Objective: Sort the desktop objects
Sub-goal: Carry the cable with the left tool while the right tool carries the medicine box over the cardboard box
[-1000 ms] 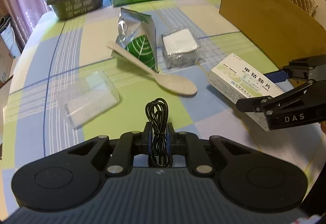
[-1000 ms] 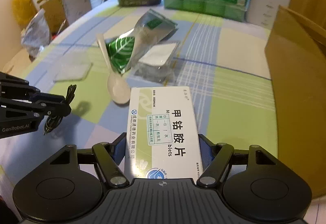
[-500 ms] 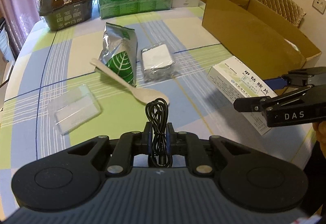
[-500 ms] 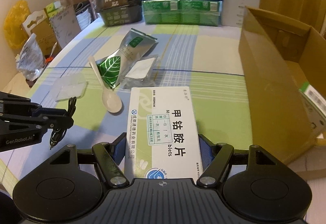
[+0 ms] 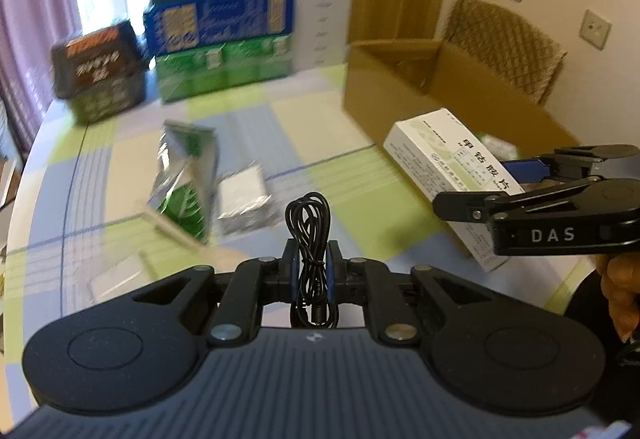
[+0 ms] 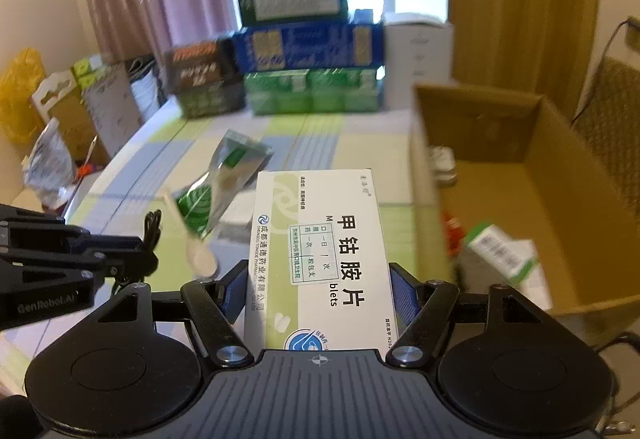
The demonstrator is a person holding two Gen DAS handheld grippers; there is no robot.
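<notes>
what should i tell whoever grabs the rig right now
Left claw: shut on the cable, held above the table.
Right claw: shut on the pill box, held near the carton, not over it yet.
Done: a few items already lie in the carton.
Left: drop the pill box and cable in, then sort the pouch, foil pack, spoon and the clear packet on the table.

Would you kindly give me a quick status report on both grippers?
Left gripper shut on coiled black cable. Right gripper shut on white medicine box, beside open cardboard box. Nothing visibly between them.
</notes>
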